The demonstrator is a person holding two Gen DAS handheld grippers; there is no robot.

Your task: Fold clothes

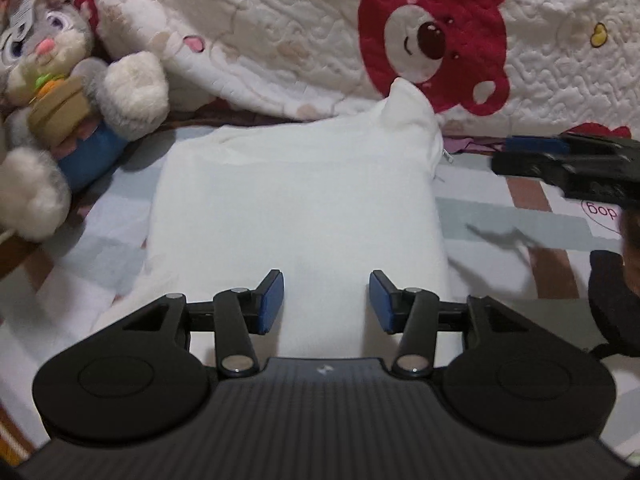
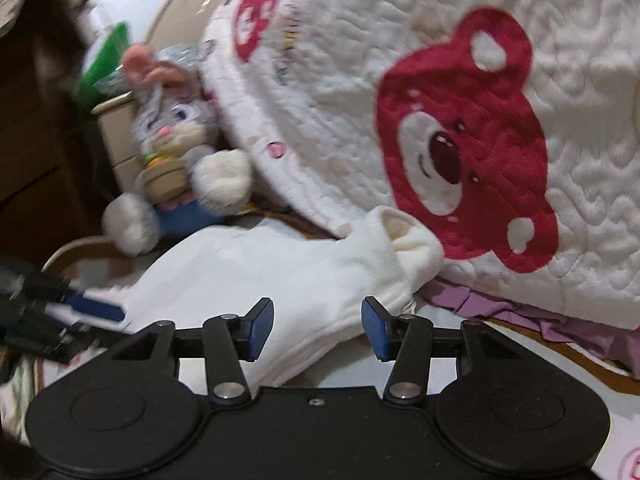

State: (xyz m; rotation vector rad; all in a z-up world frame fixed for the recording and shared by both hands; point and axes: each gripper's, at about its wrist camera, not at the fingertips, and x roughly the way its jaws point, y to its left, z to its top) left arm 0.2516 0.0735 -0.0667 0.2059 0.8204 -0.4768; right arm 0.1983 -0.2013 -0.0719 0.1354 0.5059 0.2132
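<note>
A gray bunny plush toy sits far off to the left of the tongs, holding a toy carrot. A white quilt with a big red bear face is heaped up ahead of the tongs. A striped bed sheet lies below them.

The right gripper, blue-padded jaws apart and empty, hovers over the folded white fleece garment. Behind the garment lies a cream quilted blanket with red bear faces; left of it, a grey plush rabbit.
</note>
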